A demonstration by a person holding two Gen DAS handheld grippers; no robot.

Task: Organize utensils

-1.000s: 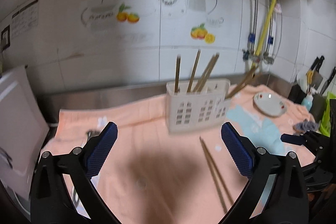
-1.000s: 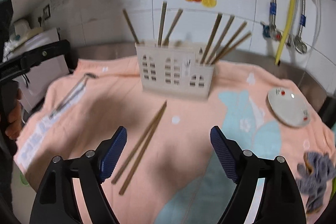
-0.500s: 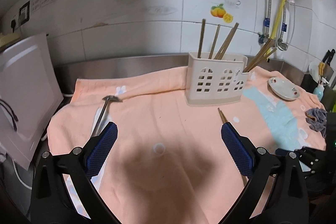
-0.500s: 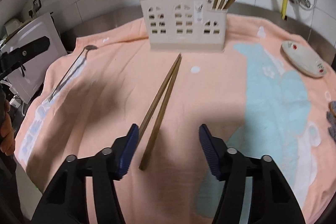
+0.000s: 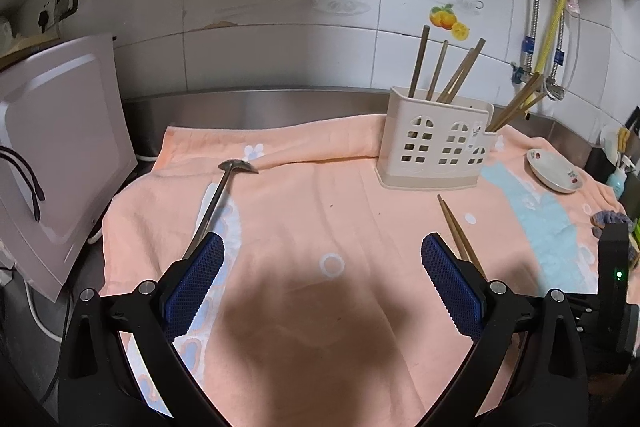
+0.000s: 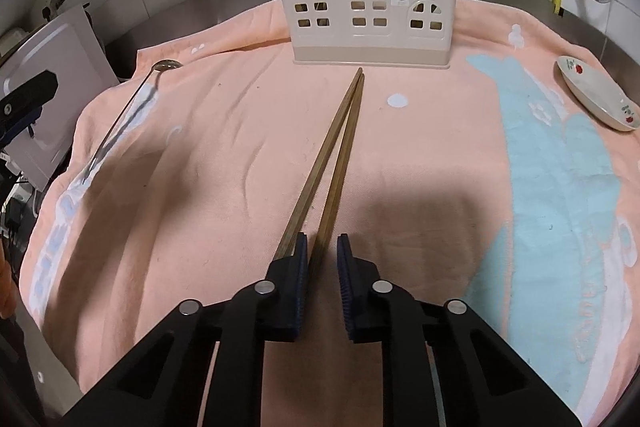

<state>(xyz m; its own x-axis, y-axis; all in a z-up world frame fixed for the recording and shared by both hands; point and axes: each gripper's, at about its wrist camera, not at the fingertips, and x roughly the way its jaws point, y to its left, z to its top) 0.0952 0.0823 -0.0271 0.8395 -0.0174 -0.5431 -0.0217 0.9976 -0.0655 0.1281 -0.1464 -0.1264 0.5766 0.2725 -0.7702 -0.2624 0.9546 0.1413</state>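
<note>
Two brown chopsticks [image 6: 340, 143] lie side by side on the peach towel [image 6: 224, 131], pointing at the cream slotted holder [image 6: 360, 11], which holds several more. My right gripper [image 6: 322, 247] is low over their near ends with its jaws closing. One stick sits between the pads with a sliver of gap, and the other runs under the left fingertip [image 6: 298, 255]. My left gripper [image 5: 320, 247] hovers wide open over the towel [image 5: 320, 195], holding nothing. A long metal spoon [image 5: 216, 203] lies just beyond its left fingertip [image 5: 200, 267]. The chopsticks [image 5: 456, 227] and holder [image 5: 436, 151] are to its right.
A small white dish [image 6: 596, 95] rests on the towel's right edge, with a grey rag [image 5: 608, 217] nearby. A pale board [image 5: 52, 147] leans at the left, off the towel. Behind the holder run the steel counter lip and tiled wall, with pipes [image 5: 556, 15] at the back right.
My right gripper came down onto the near ends of the chopsticks and its jaws narrowed from wide apart to nearly together. My left gripper sank toward the towel near the spoon and stayed open.
</note>
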